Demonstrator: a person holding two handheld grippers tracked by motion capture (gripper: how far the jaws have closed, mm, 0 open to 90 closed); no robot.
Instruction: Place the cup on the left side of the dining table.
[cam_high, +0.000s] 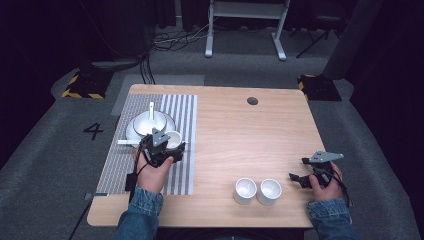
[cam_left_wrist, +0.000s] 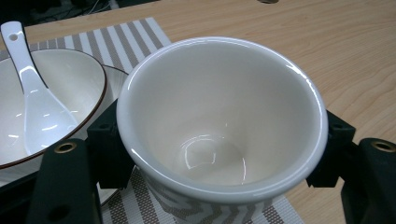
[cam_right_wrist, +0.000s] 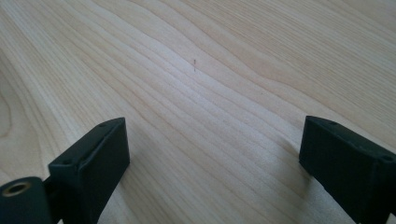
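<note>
A white cup (cam_left_wrist: 219, 121) sits upright between the jaws of my left gripper (cam_left_wrist: 219, 144), which press on both its sides. From above, this cup (cam_high: 173, 138) and the left gripper (cam_high: 172, 146) are over the striped placemat (cam_high: 180, 107), just right of the bowl. I cannot tell whether the cup rests on the mat. Two more white cups (cam_high: 245, 190) (cam_high: 269, 191) stand side by side near the front edge. My right gripper (cam_high: 298, 169) is to their right, and in its own view this gripper (cam_right_wrist: 215, 154) is open over bare wood.
A white bowl (cam_high: 145, 125) on a plate holds a white spoon (cam_high: 151, 112); up close the bowl (cam_left_wrist: 70, 79) and spoon (cam_left_wrist: 37, 107) are just left of the held cup. The wooden table (cam_high: 250, 140) has a dark round hole (cam_high: 252, 101) at the back.
</note>
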